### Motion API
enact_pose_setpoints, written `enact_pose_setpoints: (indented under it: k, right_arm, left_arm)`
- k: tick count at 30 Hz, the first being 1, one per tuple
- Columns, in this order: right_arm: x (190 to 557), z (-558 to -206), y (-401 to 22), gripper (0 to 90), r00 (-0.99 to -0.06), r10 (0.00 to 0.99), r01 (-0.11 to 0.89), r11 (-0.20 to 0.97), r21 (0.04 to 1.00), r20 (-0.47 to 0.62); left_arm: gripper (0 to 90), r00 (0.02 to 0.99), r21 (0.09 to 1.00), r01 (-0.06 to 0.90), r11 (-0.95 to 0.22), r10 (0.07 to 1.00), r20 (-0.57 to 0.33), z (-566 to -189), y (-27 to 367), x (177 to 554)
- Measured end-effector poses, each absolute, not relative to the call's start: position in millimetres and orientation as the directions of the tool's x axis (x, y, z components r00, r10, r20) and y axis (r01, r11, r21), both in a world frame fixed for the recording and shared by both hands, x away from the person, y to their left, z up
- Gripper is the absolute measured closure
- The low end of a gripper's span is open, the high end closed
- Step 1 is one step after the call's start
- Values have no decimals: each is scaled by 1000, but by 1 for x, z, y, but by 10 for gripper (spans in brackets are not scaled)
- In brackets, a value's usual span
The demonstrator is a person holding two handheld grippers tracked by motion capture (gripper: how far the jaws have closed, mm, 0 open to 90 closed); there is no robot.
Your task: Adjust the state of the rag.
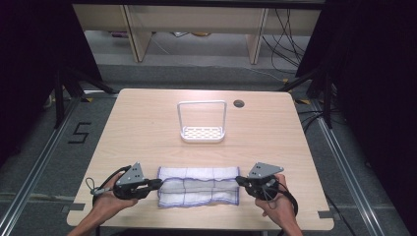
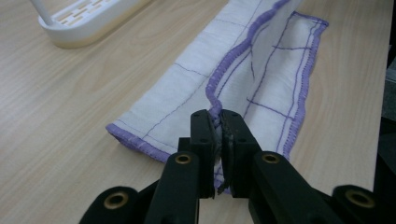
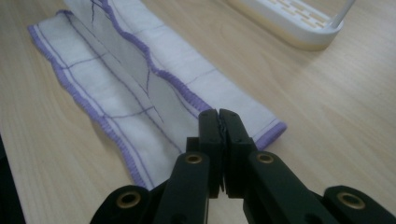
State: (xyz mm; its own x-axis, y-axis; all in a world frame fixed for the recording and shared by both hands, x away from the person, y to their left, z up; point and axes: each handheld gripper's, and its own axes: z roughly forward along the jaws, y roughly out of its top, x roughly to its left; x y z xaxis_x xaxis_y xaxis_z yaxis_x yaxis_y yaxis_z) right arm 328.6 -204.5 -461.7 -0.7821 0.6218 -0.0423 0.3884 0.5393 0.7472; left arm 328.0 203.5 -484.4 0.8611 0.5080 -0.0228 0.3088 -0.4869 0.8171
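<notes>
The white woven cloth with purple stitched grid lines and purple hem (image 1: 198,186) lies near the front edge of the pale wooden table (image 1: 147,128), partly folded lengthwise, with its upper layer held up between the two tools. The left gripper (image 1: 158,184) is clenched on the hemmed edge at the cloth's left end, and the right gripper (image 1: 239,180) is clenched on the same edge at the right end (in both gripper views the purple hem is seen pinched between the black jaws).

The step in hand is judged to be a lengthwise fold. For it to be done well, the held edge is best kept taut and level between the two ends, so that no sag forms in the middle. Both ends should be carried across together and laid down hem on hem before the jaws are released. The white plastic rack with a wire hoop handle (image 1: 202,132), standing farther off at the table's middle, is well apart and poses no hindrance.
</notes>
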Motion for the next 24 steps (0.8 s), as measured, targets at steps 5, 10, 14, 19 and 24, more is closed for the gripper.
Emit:
enact_pose_setpoints:
  k: [5,10,14,19,24]
  right_arm:
    - [318,-473,-206,889,-789,614,403,544,736,-22]
    - [311,-481,-207,858,-794,607,437,548,713,20]
    - [306,-484,-208,698,-782,620,478,520,708,72]
    - [301,-476,-217,567,-736,672,502,466,729,78]
    - [305,-478,-216,519,-674,738,542,457,706,40]
  left_arm:
    - [831,876,801,307,-514,481,-27,-494,205,319]
    - [798,879,779,327,-535,475,-43,-501,206,312]
    - [619,879,777,355,-520,468,-89,-501,210,308]
    - [424,858,813,374,-447,500,-120,-486,214,313]
    - [395,810,818,396,-416,579,-97,-474,212,339]
